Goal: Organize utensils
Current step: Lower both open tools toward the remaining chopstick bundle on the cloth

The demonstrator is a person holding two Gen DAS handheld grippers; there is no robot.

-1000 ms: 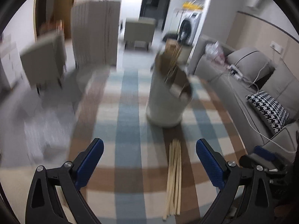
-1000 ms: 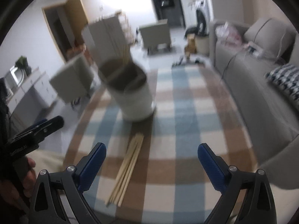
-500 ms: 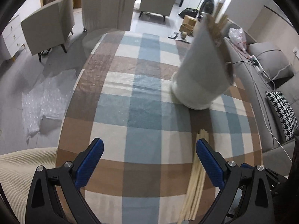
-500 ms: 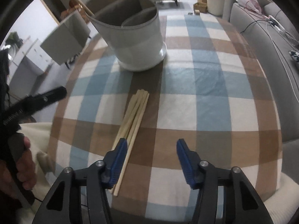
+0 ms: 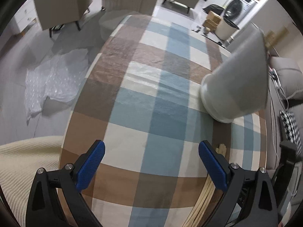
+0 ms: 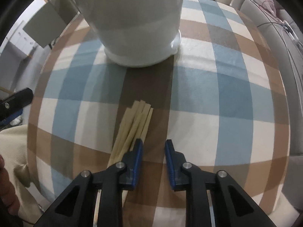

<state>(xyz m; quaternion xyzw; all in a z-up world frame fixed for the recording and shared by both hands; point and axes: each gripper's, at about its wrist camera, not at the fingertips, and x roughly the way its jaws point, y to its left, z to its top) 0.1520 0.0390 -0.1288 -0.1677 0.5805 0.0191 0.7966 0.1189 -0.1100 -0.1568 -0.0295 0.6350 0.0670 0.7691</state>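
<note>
A bundle of pale wooden chopsticks lies on the plaid tablecloth, pointing toward a white utensil holder with inner dividers. My right gripper hovers low over the near part of the bundle, jaws narrowed but open, nothing between them; its left finger sits over the chopsticks. My left gripper is wide open and empty above the cloth. In the left wrist view the holder stands at the right, and the chopsticks lie behind the right finger.
The round table's left edge drops to a grey floor with bubble wrap. Grey armchairs stand beyond. A grey sofa with cables runs along the right. A cream knitted cloth lies at lower left.
My right gripper has dropped down and forward onto the chopsticks and its jaws have narrowed a lot. My left gripper has tilted down and shifted left, staying wide open.
</note>
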